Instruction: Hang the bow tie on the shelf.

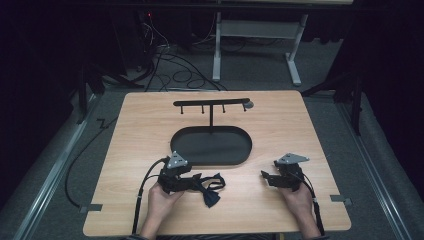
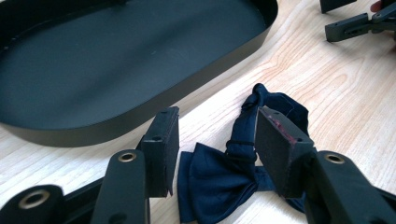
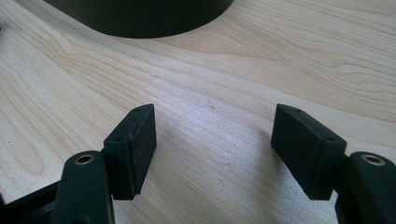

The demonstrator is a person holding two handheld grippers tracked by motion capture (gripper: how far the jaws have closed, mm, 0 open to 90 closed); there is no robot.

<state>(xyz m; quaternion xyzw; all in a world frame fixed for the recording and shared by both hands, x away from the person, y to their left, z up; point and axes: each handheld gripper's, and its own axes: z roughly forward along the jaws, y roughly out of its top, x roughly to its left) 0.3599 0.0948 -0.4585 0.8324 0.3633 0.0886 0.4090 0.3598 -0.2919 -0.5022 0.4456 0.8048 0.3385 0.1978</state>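
- The high view looks forward and down from above the person's side, far enough to take in the whole desk (image 1: 280,125), the floor and a stand behind.
- The left gripper view rides on the left hand-held gripper (image 2: 212,140), low over the wood, facing along its jaws toward the tray (image 2: 140,116) and bow tie (image 2: 219,182), both very near.
- The right gripper view rides on the right hand-held gripper (image 3: 215,149), just as low, facing bare wood and the tray's edge.
- All three views share the tray and the desk; the left gripper view also catches the right hand-held gripper farther off.
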